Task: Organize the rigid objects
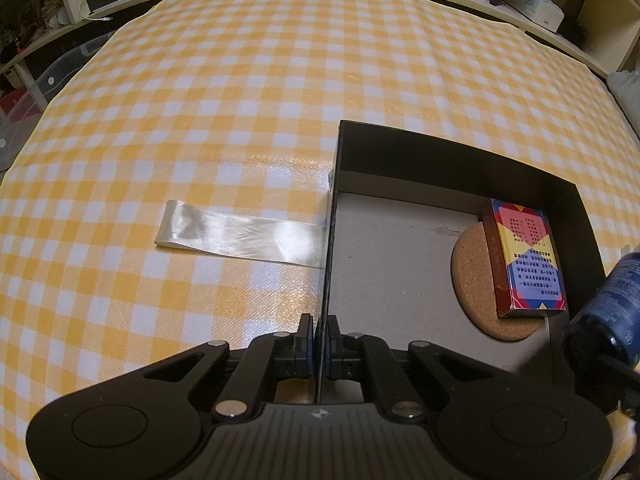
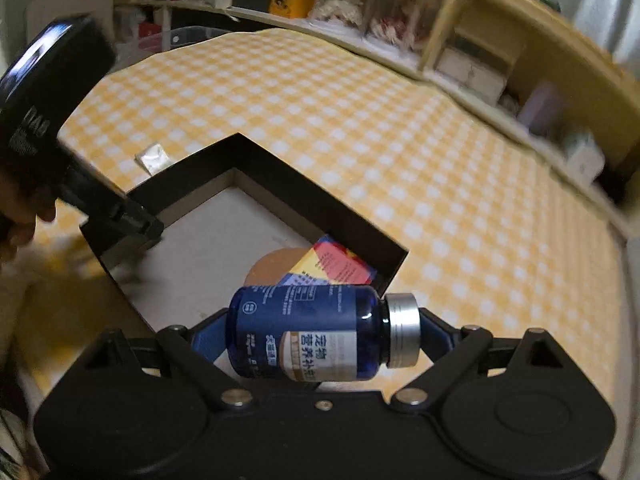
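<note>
Two views | only left wrist is showing white satin ribbon (image 1: 240, 236) fully | left gripper (image 1: 319, 344) pinching black cardboard box (image 1: 452, 152) wall | right gripper (image 2: 316, 332) clamping blue silver-capped bottle (image 2: 308, 332) sideways above box's cork coaster (image 2: 276, 266) and colourful card pack (image 2: 340, 266).

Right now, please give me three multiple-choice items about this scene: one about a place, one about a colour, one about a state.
1. Where is the card box?
A. on the cork coaster inside the black box
B. on the ribbon
C. on the shelf

2. What colour is the bottle?
A. green
B. blue
C. red

3. What does the left tool do?
A. hangs open
B. holds the bottle
C. is shut on the black box's wall

Answers: 1 A, it overlaps the coaster; 2 B, blue body, silver cap; 3 C, the wall sits between its pads.
</note>
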A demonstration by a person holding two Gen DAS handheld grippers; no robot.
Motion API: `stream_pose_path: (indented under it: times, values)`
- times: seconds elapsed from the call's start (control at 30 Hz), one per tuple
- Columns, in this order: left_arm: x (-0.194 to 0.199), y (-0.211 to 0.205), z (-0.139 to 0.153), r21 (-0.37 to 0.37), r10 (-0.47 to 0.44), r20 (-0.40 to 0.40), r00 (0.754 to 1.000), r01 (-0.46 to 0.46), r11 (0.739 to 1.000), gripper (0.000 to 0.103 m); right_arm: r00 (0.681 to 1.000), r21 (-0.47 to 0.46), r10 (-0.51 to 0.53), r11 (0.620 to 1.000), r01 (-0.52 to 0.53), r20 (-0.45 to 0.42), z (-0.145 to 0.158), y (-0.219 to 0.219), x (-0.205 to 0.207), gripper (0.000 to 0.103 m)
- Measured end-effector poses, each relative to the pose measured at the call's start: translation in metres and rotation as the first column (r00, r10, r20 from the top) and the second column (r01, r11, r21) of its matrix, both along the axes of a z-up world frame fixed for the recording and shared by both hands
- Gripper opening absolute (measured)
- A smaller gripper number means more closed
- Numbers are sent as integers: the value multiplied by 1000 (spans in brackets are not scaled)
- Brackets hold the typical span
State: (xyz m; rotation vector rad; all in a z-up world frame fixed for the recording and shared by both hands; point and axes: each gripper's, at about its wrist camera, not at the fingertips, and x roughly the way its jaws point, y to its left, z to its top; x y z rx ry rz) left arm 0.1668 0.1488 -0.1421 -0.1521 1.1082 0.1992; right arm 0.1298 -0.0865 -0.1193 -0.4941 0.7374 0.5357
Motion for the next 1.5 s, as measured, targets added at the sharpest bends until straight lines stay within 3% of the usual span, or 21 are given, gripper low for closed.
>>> stream_pose_path:
  times: [0.17,0.33,0.47,0.57,0.67,0.8,1.17,1.2,1.33,1.37,1.5]
  values:
    - [0,0,0,0,0,0,1000,0,1000,5,985,160,-69,982,95,-159,7,-17,15,96]
    - [0,0,0,0,1,0,1000,-1,1000,5,967,209,-101,966,151,-234,7,-19,12,96]
    - [0,1,1,1,0,0,1000,0,1000,5,901,312,-140,907,283,-410,6,-27,16,96]
    - [0,0,0,0,1,0,1000,-1,1000,5,867,348,-164,868,354,-471,5,-30,20,96]
    - [0,-1,-1,2,0,0,1000,0,1000,5,841,365,-193,835,411,-506,4,-34,19,96]
    - [0,-1,-1,1,0,-1,1000,0,1000,6,814,341,-229,822,456,-534,5,-35,15,98]
    - [0,-2,-1,1,1,-1,1000,-1,1000,6,805,328,-230,826,458,-546,8,-41,16,97]
    - [0,-2,-1,1,1,-1,1000,-1,1000,6,809,330,-226,829,452,-542,9,-41,15,95]
    - [0,-2,-1,2,1,-1,1000,-1,1000,6,827,346,-182,845,408,-532,14,-41,14,47]
    - [0,-2,-1,2,1,-1,1000,-1,1000,6,827,338,-180,850,403,-533,13,-41,14,41]
    - [0,-2,-1,2,2,0,1000,-2,1000,6,838,311,-182,871,380,-515,11,-40,14,34]
